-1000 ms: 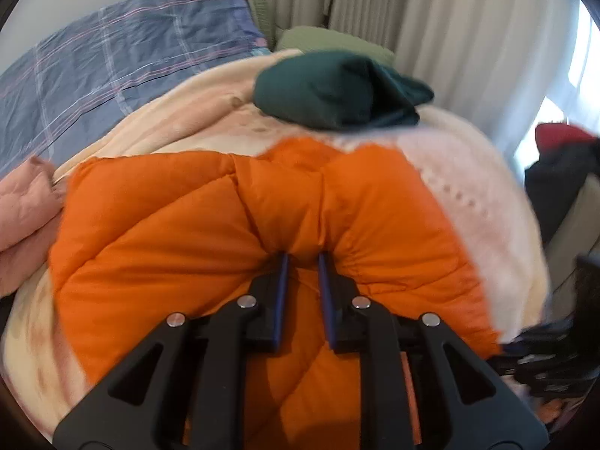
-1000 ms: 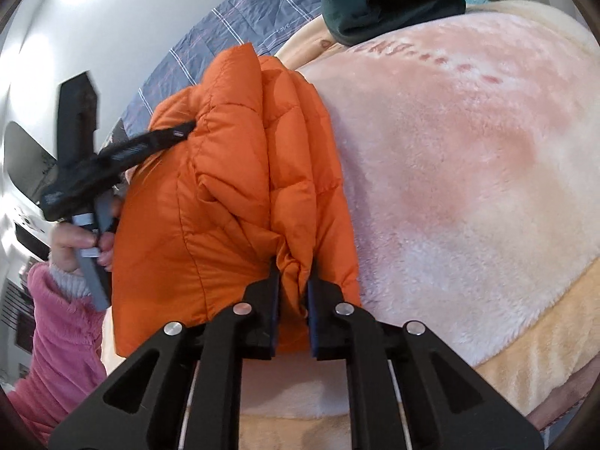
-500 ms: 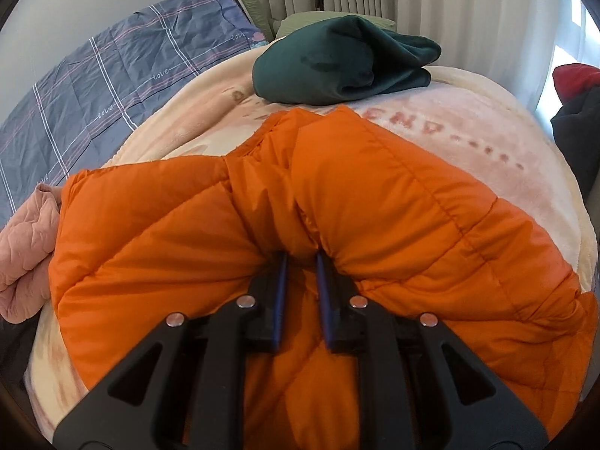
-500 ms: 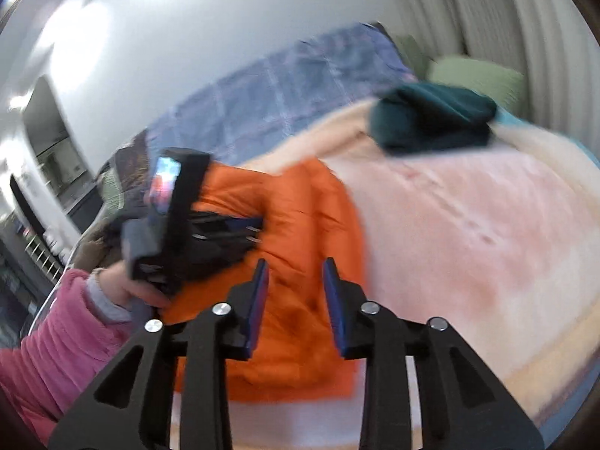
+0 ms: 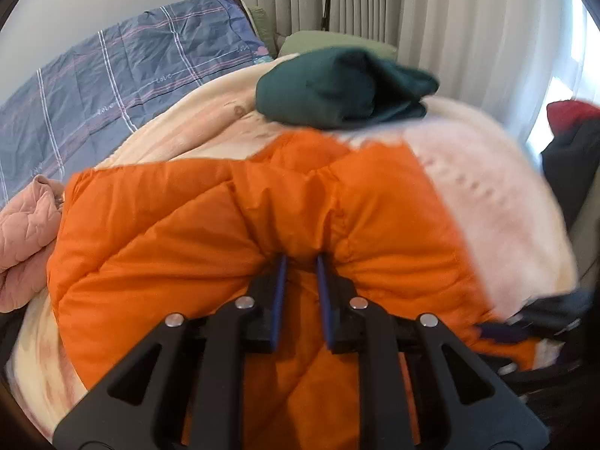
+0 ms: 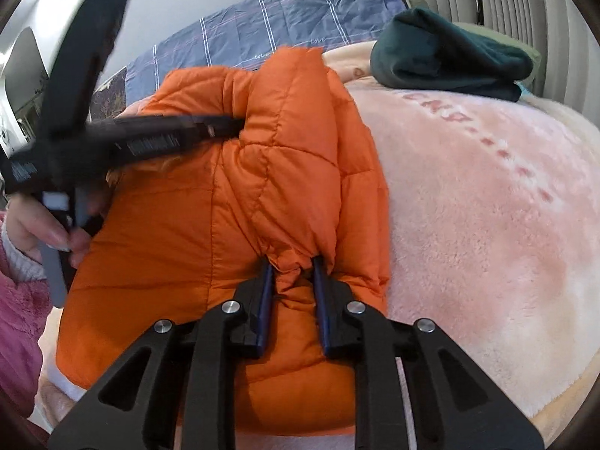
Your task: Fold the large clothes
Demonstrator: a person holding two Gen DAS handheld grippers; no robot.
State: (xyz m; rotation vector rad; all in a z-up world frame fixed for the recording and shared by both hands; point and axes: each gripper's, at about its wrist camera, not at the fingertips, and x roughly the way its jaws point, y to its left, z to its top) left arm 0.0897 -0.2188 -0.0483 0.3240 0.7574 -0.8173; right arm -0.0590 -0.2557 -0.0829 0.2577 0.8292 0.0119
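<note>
A: Where does the orange jacket (image 6: pixel 240 202) lie?

B: On the pink blanket (image 6: pixel 487 225), on the near side of the folded green garment (image 6: pixel 442 56), long axis running away toward that garment.

A: The fingers?

B: Left gripper (image 5: pixel 300 273) nearly closed, pinching a fold at the jacket's near edge. Right gripper (image 6: pixel 290 273) has just been closing, jacket fabric bunched between its pads.

A: Nearer hand?

B: Both at the near edge; the far end lies ahead of them.

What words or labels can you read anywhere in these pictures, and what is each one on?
"love", in small script, repeated along the stripes of the blue checked bedsheet.
Large pink letters woven into the fleece blanket: seen upside down, not legible.
White print on the black strap of the left gripper: too blurred to read.
</note>
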